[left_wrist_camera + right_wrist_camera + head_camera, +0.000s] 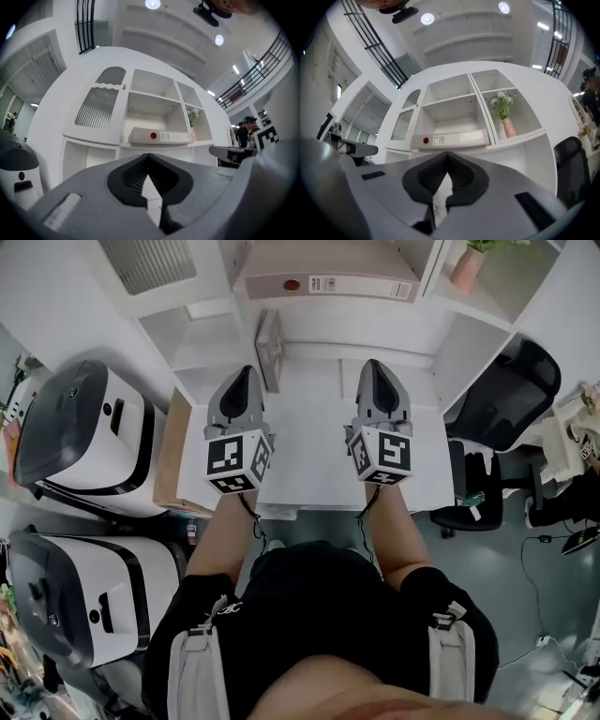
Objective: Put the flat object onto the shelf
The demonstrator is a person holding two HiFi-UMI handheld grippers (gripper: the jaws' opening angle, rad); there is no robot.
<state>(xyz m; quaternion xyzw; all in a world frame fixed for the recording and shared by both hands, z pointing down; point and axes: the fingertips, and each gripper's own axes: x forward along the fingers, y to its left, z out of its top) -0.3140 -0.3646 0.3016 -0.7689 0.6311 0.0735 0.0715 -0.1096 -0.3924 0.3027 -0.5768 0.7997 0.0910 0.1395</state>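
Tongs shut & empty, both: L tongs (pixel 245 373), R tongs (pixel 376 366) hover over desk (pixel 309 456), touching nothing | flat box (pixel 323 282) lies on shelf (pixel 525 134) ahead, prob. placed already, so you've nothing to grip | thin board (pixel 269 348) stands on edge at desk's back.

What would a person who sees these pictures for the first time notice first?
First, the left gripper and the right gripper, both shut and empty, side by side over the white desk. Then the flat pale box with a red dot, lying on the shelf behind them, and the pink vase in the compartment to its right.
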